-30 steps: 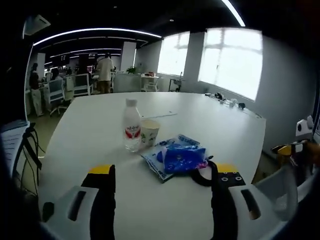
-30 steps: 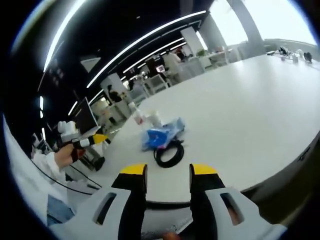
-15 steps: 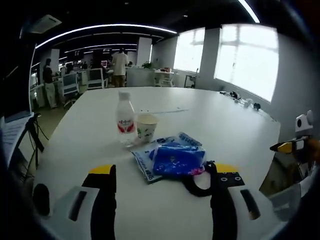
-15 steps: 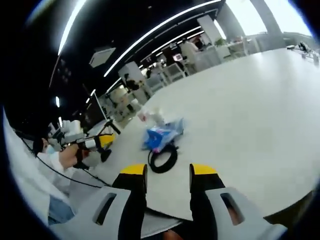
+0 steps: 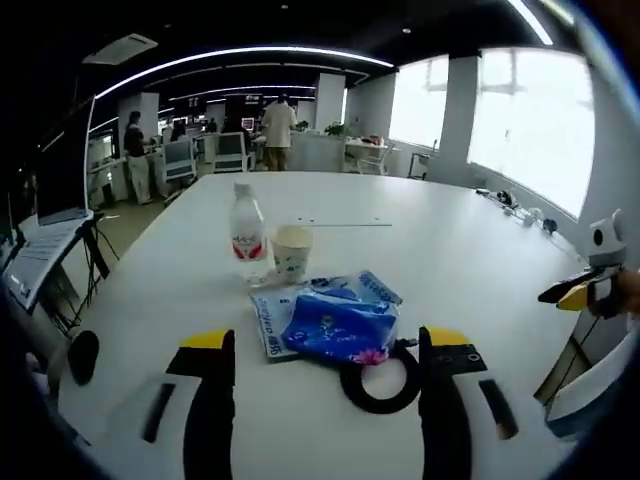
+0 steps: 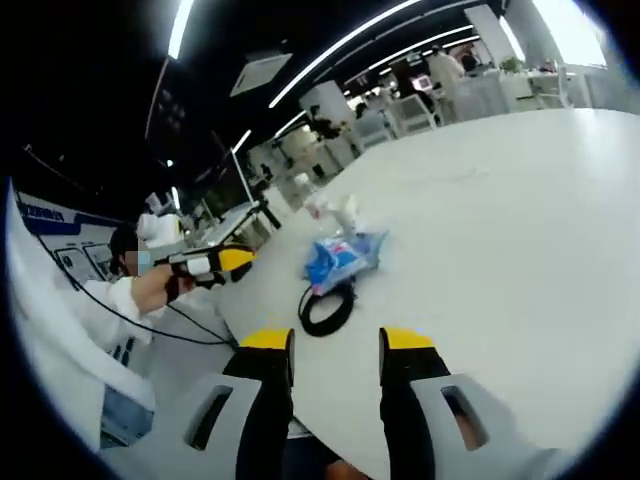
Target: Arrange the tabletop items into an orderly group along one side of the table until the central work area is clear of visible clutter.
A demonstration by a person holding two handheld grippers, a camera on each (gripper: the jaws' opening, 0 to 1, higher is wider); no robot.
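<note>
Clutter sits as one loose cluster on the white tabletop (image 5: 460, 250). Left to right in the left gripper view: water bottle (image 5: 246, 236), paper cup (image 5: 292, 252), blue packet (image 5: 338, 321) lying over flat wrappers, black ring (image 5: 379, 375) touching the packet's near edge. Left tool (image 5: 320, 352) hovers spread and empty, the ring between its jaw tips; this tool looks nearer. Right tool (image 6: 336, 348) spread, empty, well back, ring (image 6: 327, 309) dead ahead, packet beyond.

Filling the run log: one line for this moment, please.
left gripper: open, empty | right gripper: open, empty | table: water bottle, paper cup, blue packet, black ring clustered, untouched
</note>
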